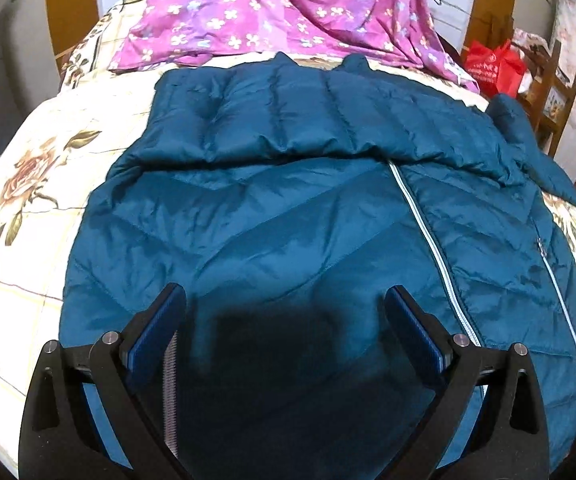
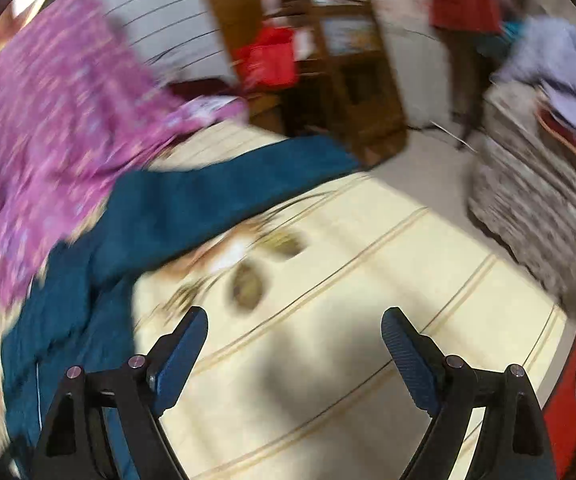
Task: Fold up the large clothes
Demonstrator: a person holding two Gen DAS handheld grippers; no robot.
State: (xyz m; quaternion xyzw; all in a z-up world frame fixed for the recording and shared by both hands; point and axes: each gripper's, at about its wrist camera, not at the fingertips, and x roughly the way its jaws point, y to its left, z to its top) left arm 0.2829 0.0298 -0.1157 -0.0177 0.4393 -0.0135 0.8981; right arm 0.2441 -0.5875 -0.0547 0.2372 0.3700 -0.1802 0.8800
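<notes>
Both grippers gape empty: left gripper (image 1: 286, 300) over jacket (image 1: 288, 220) w/ sleeve (image 1: 307, 120) folded across. Right gripper (image 2: 293, 324) faces bedspread (image 2: 367, 280); other sleeve (image 2: 228, 184) at 11 o'clock, prob. next.

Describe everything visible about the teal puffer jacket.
The teal puffer jacket lies front up on the floral bedspread, quilted in shiny, nylon-looking fabric. A pale zipper runs down its closed front, with a second pale zip at a side pocket. One sleeve is folded across the chest; the other stretches out toward the bed's edge. Its top edge meets a purple floral cloth. The open left gripper hangs above the lower front; whether it touches is unclear.
</notes>
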